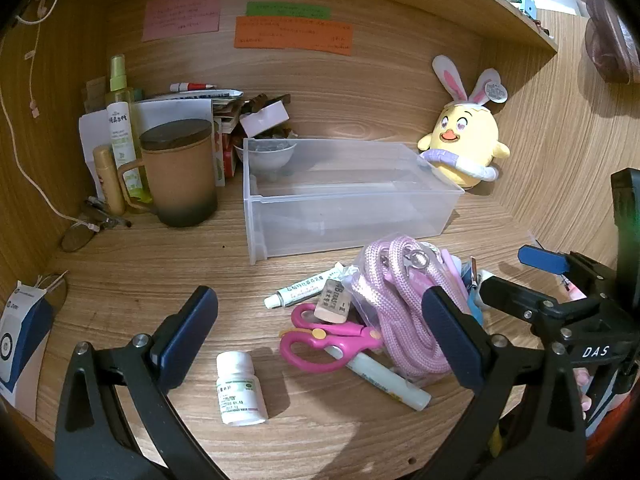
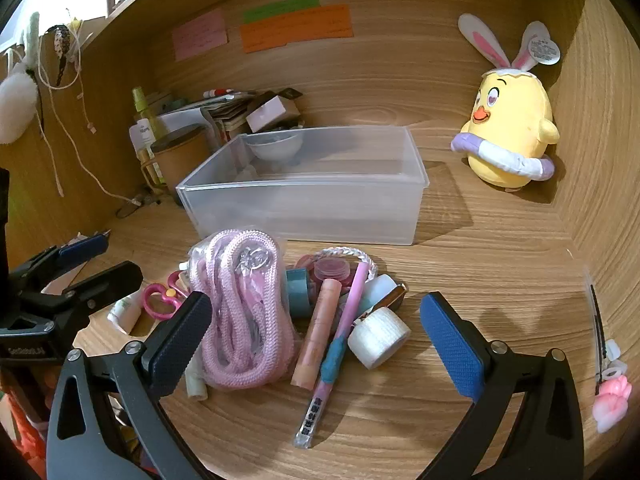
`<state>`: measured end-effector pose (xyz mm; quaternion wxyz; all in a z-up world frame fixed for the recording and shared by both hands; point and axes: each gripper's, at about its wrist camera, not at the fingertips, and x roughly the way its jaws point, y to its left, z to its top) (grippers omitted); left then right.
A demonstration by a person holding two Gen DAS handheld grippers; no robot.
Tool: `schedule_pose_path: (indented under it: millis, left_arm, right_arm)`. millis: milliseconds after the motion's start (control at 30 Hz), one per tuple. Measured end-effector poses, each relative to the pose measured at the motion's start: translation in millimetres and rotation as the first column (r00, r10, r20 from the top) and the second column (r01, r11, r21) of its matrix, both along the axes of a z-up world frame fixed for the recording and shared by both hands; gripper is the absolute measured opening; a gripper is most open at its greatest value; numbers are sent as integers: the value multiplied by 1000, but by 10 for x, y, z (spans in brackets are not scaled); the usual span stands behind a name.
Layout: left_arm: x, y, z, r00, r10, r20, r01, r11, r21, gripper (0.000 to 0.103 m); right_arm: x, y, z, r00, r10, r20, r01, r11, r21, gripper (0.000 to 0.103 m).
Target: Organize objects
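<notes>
A clear plastic bin (image 1: 340, 196) (image 2: 308, 200) stands on the wooden desk, holding nothing. In front of it lies a heap: a bagged pink rope (image 1: 400, 312) (image 2: 240, 312), pink scissors (image 1: 324, 336), a white ointment tube (image 1: 300, 290), a white pill bottle (image 1: 240, 388), a pale stick (image 1: 384, 376), a pink pen (image 2: 336, 344), a white tape roll (image 2: 378, 336) and a peach tube (image 2: 316, 336). My left gripper (image 1: 320, 332) is open above the scissors. My right gripper (image 2: 316, 332) is open above the pen and tubes.
A brown lidded mug (image 1: 180, 172), spray bottle (image 1: 120, 120), papers and a small bowl (image 1: 268, 154) crowd the back left corner. A yellow chick plush (image 1: 464, 144) (image 2: 508, 136) sits at the back right. Glasses (image 1: 80, 232) lie at left. Desk walls enclose three sides.
</notes>
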<state>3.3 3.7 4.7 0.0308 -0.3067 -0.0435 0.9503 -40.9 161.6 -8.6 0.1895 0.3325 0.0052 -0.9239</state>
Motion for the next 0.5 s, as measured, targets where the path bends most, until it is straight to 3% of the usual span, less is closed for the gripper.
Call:
schedule_pose_path:
  millis: [500]
  left_arm:
    - [32,-32,-3,1000,1,-5,-1,1000,15,103]
  right_arm:
    - [2,-1,-3,1000,2,3,-2,1000,-3,103]
